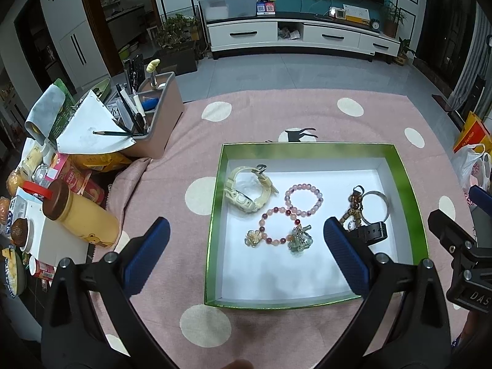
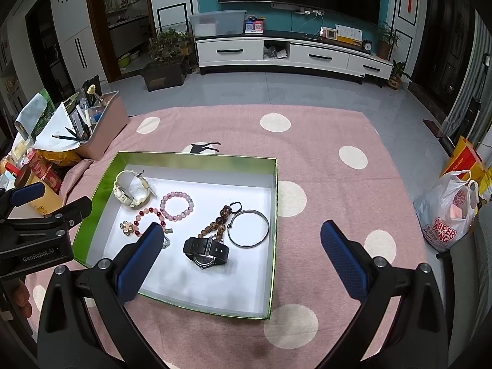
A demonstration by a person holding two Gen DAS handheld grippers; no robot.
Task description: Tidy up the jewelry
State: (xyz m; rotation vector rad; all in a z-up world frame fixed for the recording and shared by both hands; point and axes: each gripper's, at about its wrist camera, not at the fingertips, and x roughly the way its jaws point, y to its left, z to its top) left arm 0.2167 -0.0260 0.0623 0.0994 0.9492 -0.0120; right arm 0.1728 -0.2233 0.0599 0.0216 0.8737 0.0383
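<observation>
A green-walled box (image 1: 216,203) (image 2: 273,215) with a white floor lies on the pink dotted cloth. Inside it lie a cream watch (image 1: 246,195) (image 2: 130,189), a pale pink bead bracelet (image 1: 304,200) (image 2: 176,206), a red-and-pink bracelet with charms (image 1: 278,229) (image 2: 141,220), a brown bead string (image 1: 353,210) (image 2: 220,223), a metal bangle (image 1: 376,207) (image 2: 249,229) and a black watch (image 1: 370,232) (image 2: 206,250). My left gripper (image 1: 246,230) hovers open above the box's near-left part, holding nothing. My right gripper (image 2: 241,240) hovers open over the box's right side, holding nothing.
A pen holder (image 1: 156,113) with pens, papers, a yellow bottle (image 1: 81,216) and snack packs crowd the table's left edge. A white plastic bag (image 2: 449,212) and a yellow box (image 2: 464,156) sit at the right. Beyond the table stands a white TV cabinet (image 2: 292,53).
</observation>
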